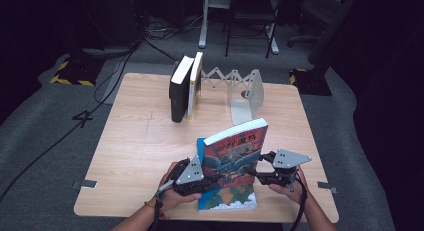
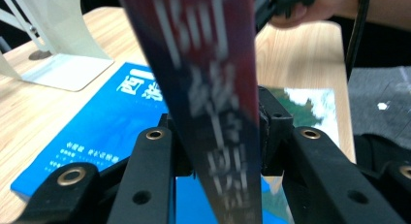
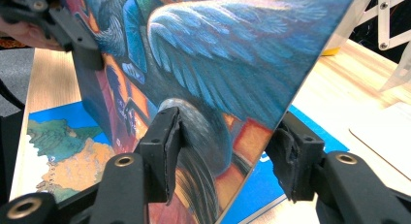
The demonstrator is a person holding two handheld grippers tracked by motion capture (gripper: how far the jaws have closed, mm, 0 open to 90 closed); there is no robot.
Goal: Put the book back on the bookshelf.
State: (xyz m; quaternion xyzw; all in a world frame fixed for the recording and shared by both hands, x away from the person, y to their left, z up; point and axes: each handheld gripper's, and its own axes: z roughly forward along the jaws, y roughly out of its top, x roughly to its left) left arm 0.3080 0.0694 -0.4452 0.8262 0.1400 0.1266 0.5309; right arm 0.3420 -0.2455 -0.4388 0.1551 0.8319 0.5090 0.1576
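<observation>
Dark studio floor, cables and chair legs ring a pale wooden desk (image 1: 135, 141) where a person stands 1 illustrated book (image 1: 239, 153) up on its lower edge, above a second blue book (image 1: 227, 197) that lies flat near the front edge. The left tool (image 1: 200, 178) pinches the raised book's spine, which runs up between its jaws in the left gripper view, pads pressed on both sides. The right tool (image 1: 260, 173) straddles the opposite, open edge of the book: in the right gripper view 1 pad rests on the feathered cover, while whether the other pad touches the back cover cannot be told, so that grip looks partial.

At the far side of the desk, 2 books (image 1: 185, 88) already stand upright against the left end of an expanding white book rack (image 1: 240, 86), with free room between them and the right bookend. By the look of it the job is about half done: the raised book is off the pile but well apart from the rack, and the flat blue book is untouched.

The raised book's long axis runs upward, tilted slightly away from the person, its cover facing them and its top edge toward the rack.
</observation>
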